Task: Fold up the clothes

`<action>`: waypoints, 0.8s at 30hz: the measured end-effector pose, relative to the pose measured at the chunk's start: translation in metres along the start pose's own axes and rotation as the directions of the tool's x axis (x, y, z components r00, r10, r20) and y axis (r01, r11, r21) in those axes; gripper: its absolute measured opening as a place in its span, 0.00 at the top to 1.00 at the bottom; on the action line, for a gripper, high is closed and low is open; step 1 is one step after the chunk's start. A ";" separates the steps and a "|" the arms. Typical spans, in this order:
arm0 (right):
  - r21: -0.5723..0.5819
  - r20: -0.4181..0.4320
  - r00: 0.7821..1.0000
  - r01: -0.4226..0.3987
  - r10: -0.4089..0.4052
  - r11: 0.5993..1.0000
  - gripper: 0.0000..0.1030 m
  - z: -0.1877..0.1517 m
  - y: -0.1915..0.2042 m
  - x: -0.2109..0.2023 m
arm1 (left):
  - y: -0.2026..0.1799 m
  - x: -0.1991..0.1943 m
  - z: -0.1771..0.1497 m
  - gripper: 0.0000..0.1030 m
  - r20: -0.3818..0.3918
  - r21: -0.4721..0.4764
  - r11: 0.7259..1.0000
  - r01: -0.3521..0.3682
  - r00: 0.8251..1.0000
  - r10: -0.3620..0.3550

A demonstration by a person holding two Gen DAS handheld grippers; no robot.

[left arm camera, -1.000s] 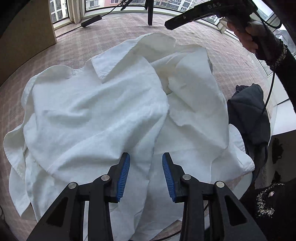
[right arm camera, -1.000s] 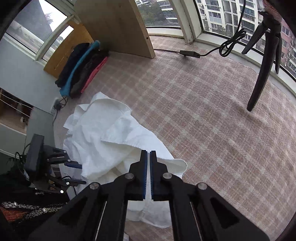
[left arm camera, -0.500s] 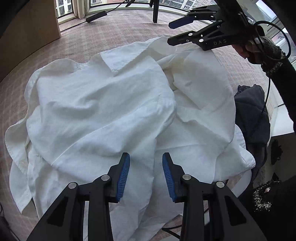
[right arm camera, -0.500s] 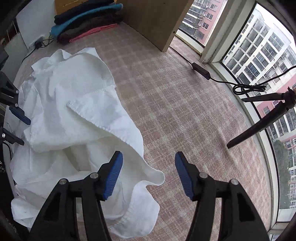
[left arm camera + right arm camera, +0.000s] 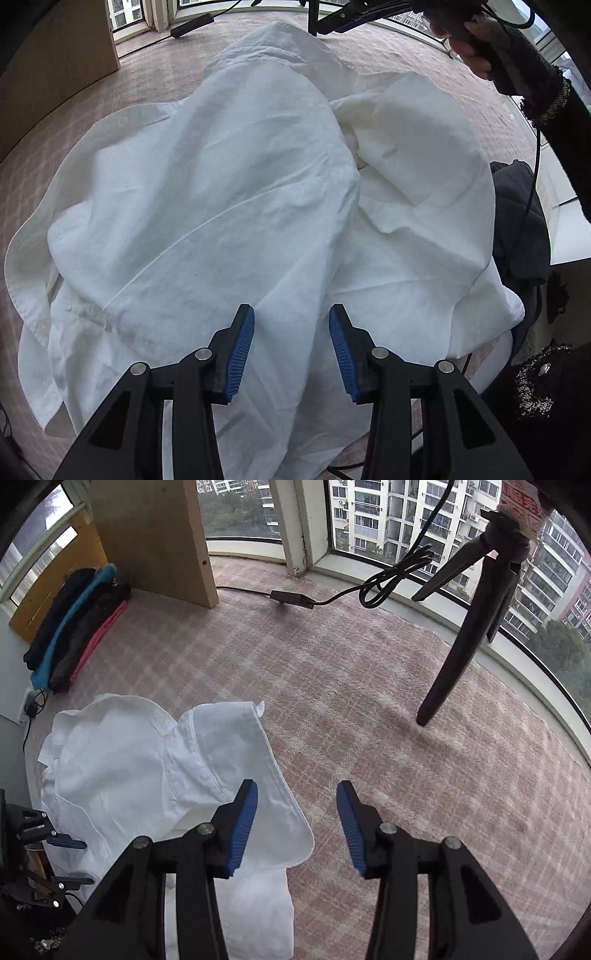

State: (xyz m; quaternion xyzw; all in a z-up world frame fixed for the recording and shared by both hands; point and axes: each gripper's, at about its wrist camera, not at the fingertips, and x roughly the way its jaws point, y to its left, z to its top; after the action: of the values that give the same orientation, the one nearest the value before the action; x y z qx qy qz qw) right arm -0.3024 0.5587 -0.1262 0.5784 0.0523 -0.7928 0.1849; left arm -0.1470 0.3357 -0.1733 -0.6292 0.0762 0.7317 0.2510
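Observation:
A crumpled white shirt (image 5: 221,203) lies spread on the pink checked cloth (image 5: 369,738). My left gripper (image 5: 291,347) hangs just above the shirt's near part. Its jaws are opening and nothing is between the blue pads. In the right wrist view the shirt (image 5: 129,768) fills the lower left, its banded edge running under the left finger. My right gripper (image 5: 295,823) hovers over that edge, jaws apart and closing, with the pads pressing on nothing. The hand (image 5: 476,48) carrying the right gripper shows at the top right of the left wrist view.
A stack of folded clothes (image 5: 74,627) lies beside a wooden board (image 5: 155,535) at the far left. A black tripod leg (image 5: 461,627) stands near the window, with a cable and adapter (image 5: 291,598) on the cloth. A dark garment (image 5: 517,221) lies right of the shirt.
My right gripper went from shut to jaws apart and swung over the shirt's far edge. The shirt's collar side was pushed farther away. My left jaws spread slightly.

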 end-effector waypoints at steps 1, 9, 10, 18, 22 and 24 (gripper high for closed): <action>0.027 -0.020 0.999 -0.030 0.030 0.999 0.55 -0.007 -0.003 -0.003 | 0.000 -0.001 0.000 0.61 0.001 0.001 1.000 0.001 1.000 -0.001; 0.026 -0.113 0.992 -0.056 0.058 0.998 0.55 -0.057 0.020 -0.011 | -0.021 -0.012 0.015 0.61 0.032 0.028 0.998 0.063 0.997 -0.064; 0.017 -0.126 0.991 -0.050 0.052 0.999 0.55 -0.058 0.023 -0.006 | -0.025 -0.016 0.020 0.61 0.037 0.030 0.995 0.099 0.994 -0.100; 0.018 -0.194 0.981 0.014 -0.011 1.000 0.55 -0.056 0.019 0.021 | -0.092 -0.011 0.075 0.38 0.113 0.175 0.977 0.125 0.983 -0.146; 0.006 -0.232 0.973 -0.002 0.003 1.000 0.55 -0.061 0.012 0.031 | -0.101 0.026 0.082 0.98 0.071 0.195 0.980 0.041 0.996 -0.056; 0.005 -0.214 0.977 -0.013 0.014 1.000 0.76 -0.064 0.006 0.026 | -0.089 0.024 0.071 0.98 0.091 0.181 0.981 0.065 0.992 -0.083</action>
State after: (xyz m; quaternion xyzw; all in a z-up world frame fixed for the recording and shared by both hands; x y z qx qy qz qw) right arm -0.2492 0.5658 -0.1708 0.6609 0.0663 -0.7249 0.1824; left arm -0.1708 0.4492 -0.1639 -0.5698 0.1053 0.7422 0.3366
